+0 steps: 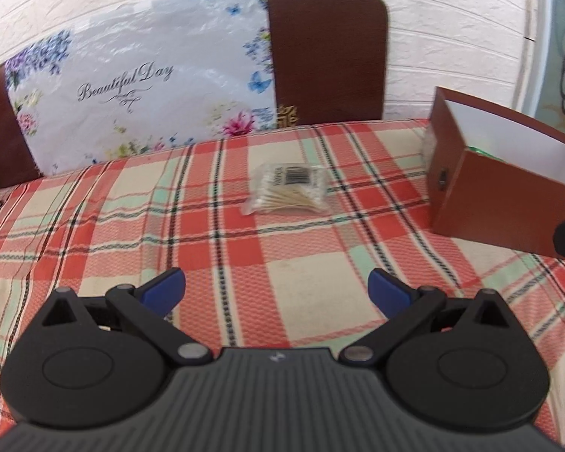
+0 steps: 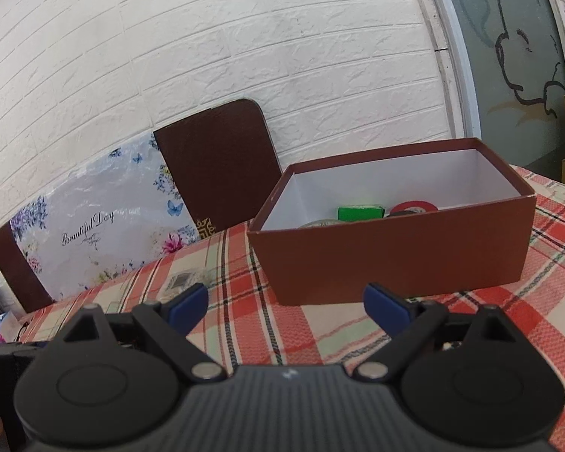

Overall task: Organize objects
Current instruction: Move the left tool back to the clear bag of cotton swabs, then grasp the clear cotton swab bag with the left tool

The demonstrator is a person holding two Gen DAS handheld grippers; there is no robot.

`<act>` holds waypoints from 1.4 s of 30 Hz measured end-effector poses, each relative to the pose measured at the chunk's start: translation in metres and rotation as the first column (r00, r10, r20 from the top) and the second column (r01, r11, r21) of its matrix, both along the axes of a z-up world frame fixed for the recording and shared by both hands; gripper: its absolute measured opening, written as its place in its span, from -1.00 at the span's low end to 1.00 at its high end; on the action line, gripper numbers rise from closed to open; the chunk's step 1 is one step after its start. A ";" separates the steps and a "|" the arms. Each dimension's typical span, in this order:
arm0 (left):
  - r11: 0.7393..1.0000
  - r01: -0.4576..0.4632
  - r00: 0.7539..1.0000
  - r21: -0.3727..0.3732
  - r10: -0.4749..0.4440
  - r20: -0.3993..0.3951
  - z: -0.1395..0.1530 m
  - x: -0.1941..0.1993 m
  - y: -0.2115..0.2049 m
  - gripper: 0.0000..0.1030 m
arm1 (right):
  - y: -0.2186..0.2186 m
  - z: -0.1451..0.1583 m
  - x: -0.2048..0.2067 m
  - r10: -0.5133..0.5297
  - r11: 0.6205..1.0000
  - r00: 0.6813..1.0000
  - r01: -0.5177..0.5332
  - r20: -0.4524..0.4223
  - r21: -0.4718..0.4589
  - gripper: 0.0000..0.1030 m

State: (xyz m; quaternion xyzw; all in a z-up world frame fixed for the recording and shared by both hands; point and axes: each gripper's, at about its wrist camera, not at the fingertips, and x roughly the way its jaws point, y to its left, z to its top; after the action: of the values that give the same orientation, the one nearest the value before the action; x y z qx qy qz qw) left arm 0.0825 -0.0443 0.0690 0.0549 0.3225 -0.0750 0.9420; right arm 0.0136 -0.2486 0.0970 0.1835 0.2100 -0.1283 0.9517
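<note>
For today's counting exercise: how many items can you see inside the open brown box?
3. In the brown box, a green packet sits mid-floor, a red tape roll to its right, and a pale roll to its left. The near wall may hide more.

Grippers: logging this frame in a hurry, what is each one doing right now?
Left gripper: open, holding nothing, above the cloth short of the cotton swab bag.
Right gripper: open, holding nothing, facing the brown box.
</note>
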 end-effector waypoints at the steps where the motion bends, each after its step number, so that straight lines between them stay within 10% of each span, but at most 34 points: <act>1: 1.000 -0.013 1.000 0.002 0.013 -0.002 -0.002 0.003 0.004 1.00 | 0.002 -0.002 0.003 0.012 1.000 1.000 -0.012 -0.008 -0.004 0.81; 12: 0.985 -0.160 0.987 0.061 0.159 0.034 -0.031 0.038 0.059 1.00 | 0.042 -0.030 0.033 0.160 0.986 0.980 -0.164 -0.116 -0.032 0.81; 17: 0.970 -0.236 0.972 -0.054 0.236 -0.007 -0.072 0.050 0.106 1.00 | 0.062 -0.039 0.057 0.237 0.966 0.959 -0.250 -0.157 -0.069 0.81; 32: 0.952 -0.247 0.964 -0.181 0.260 0.052 -0.075 0.048 0.120 1.00 | 0.092 -0.082 0.262 0.260 0.964 0.925 -0.266 -0.276 0.017 0.84; 35: 0.953 -0.246 0.965 -0.177 0.259 0.052 -0.075 0.049 0.119 1.00 | 0.104 -0.088 0.261 0.249 0.951 0.930 -0.288 -0.272 -0.111 0.32; 42: 0.953 -0.248 0.964 -0.175 0.260 0.050 -0.076 0.050 0.119 1.00 | 0.074 -0.085 0.185 0.344 0.917 0.898 -0.384 -0.276 -0.107 0.22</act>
State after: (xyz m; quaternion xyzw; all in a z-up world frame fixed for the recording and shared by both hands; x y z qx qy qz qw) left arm 0.1325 0.0748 -0.0065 -0.0633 0.2850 0.0222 0.9562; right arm 0.1989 -0.1748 0.0121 0.0466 0.3486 0.0139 0.9360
